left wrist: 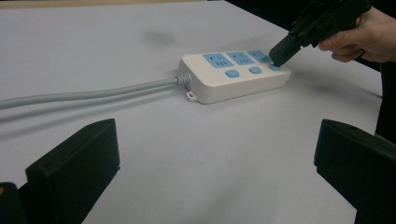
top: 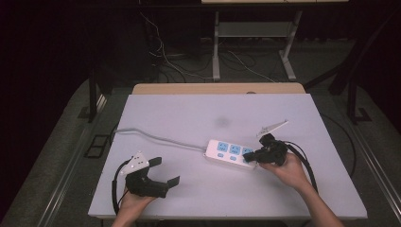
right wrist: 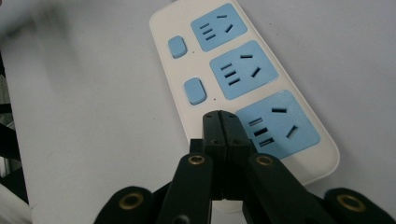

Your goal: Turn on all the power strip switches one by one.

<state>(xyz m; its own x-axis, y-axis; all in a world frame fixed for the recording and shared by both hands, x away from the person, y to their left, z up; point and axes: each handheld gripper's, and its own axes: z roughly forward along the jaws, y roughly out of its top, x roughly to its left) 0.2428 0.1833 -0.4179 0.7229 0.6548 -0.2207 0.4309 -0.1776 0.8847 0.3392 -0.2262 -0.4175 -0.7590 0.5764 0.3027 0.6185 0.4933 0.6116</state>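
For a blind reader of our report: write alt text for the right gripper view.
The right gripper, its two black jaws shut together, points down at the end of a white power strip, over the spot where the nearest blue switch would be. Two more blue switches and three blue sockets run along the strip, which lies on a white table.

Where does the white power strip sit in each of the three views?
High view: power strip right of table centre, the shut right gripper at its right end.
Left gripper view: upper middle, grey cable trailing left.
Right gripper view: upper middle to right.
Shared landmark: the three blue sockets.
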